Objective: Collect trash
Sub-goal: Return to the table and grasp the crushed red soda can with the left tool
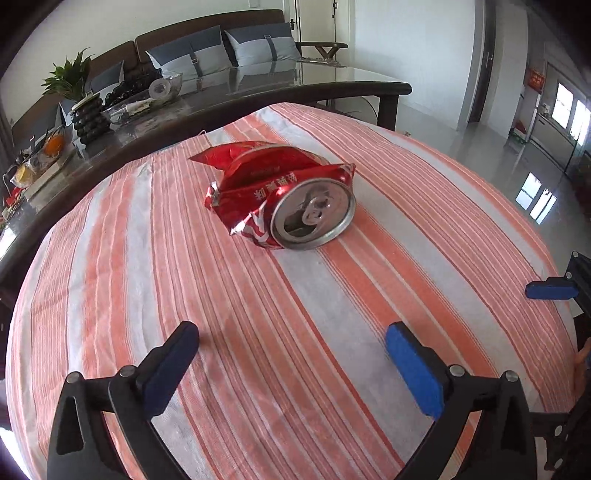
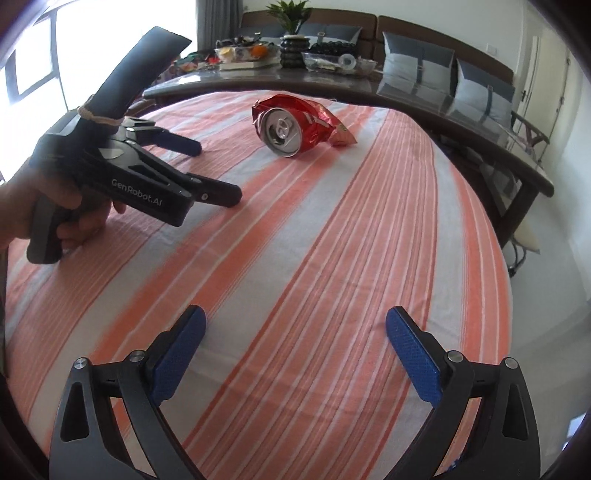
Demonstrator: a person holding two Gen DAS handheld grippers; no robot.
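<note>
A crushed red drink can (image 1: 314, 214) lies on its side on the striped orange and white cloth (image 1: 258, 332), its silver lid facing me. It rests against a crumpled red foil wrapper (image 1: 258, 162). My left gripper (image 1: 291, 332) hovers open, short of the can, with nothing between its blue pads. The right wrist view shows the can (image 2: 284, 131) and wrapper (image 2: 332, 125) at the far side of the cloth. There the left gripper (image 2: 218, 171), held by a hand, stands left of the can and points at it. My right gripper (image 2: 295, 317) is open and empty, well back from the can.
A dark glass-topped table (image 2: 406, 96) runs behind the cloth, bearing a potted plant (image 2: 291, 14), a black vase (image 2: 293, 51), fruit and a glass bowl (image 2: 343, 61). A sofa with grey cushions (image 1: 207, 55) stands beyond. The cloth falls away at its right edge (image 2: 498, 258).
</note>
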